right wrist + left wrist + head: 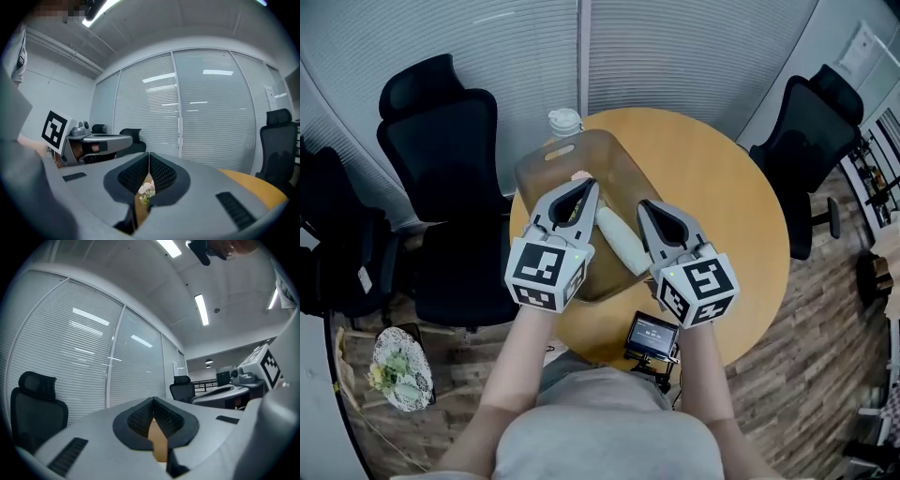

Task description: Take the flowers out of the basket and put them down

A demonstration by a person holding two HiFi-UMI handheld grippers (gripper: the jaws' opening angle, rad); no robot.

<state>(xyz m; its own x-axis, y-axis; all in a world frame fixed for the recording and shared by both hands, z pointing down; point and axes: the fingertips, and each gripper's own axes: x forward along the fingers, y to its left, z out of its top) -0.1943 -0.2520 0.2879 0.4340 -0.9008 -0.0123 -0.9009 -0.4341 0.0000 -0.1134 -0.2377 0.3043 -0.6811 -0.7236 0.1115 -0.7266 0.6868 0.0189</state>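
Hovering above the basket [536, 174] and flowers [619, 240], left tool [592, 185] and right tool [643, 203], both closed, empty.

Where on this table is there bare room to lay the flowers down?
The right half of the table is bare, from the basket across to the rim. The rest is crowded: the basket fills the left, a white-lidded container stands behind it, and a small screen device sits at the near edge.
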